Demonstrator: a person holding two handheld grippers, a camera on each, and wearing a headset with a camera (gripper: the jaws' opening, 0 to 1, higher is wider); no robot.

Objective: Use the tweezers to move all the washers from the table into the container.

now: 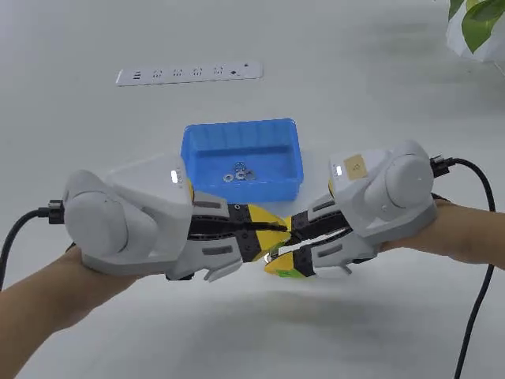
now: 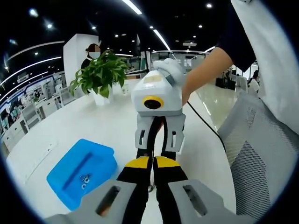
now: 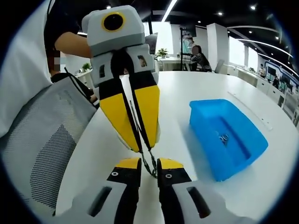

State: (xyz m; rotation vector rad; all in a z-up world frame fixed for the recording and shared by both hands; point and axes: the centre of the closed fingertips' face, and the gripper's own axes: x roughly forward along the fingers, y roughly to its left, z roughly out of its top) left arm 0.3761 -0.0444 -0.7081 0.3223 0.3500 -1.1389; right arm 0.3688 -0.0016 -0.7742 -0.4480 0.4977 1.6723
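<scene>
The thin metal tweezers (image 3: 148,156) hang in the air between the two grippers, which meet tip to tip over the near middle of the white table (image 1: 355,79). The left gripper (image 2: 152,164) has its yellow-tipped jaws clenched on the tweezers' arms. The right gripper (image 3: 149,165) has its jaws drawn close around the tweezers' other end, but it is not possible to tell whether they actually bite on the metal.

The small metal washers (image 1: 239,174) lie in a cluster on the floor of the blue rectangular plastic container (image 1: 245,189), just beyond the grippers.

The likely risk is at this two-handed hold. If one gripper lets go before the other has a firm seat, the tweezers could swing, slip or drop to the table. A pinch too near the joined end would leave the arms hard to squeeze. A skewed hold would make the tips miss a flat washer.

The grippers hide the tabletop beneath them, so it cannot be told whether any washers lie there. The tweezers' tips are buried between the left gripper's jaws. The washers are too small to count.
</scene>
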